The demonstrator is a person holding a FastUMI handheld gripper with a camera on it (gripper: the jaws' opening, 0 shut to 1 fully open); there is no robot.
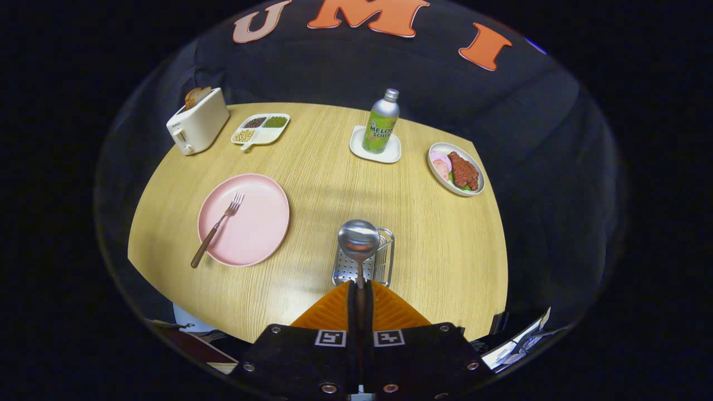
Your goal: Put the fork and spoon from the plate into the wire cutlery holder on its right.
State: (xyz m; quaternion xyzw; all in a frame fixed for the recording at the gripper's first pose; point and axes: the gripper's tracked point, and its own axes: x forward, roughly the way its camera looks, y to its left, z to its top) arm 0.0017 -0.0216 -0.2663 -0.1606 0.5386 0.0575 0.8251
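My gripper [360, 287] is clenched on the brown handle of the shiny metal spoon [359, 240]; both fingers press it, and its round bowl stands up just ahead of my fingertips. Directly beyond it is the silver wire cutlery holder [383, 259] on the light wooden table [445, 245]. To my left lies the round pink plate [250, 223], with the brown-handled metal fork [217, 228] resting on it.
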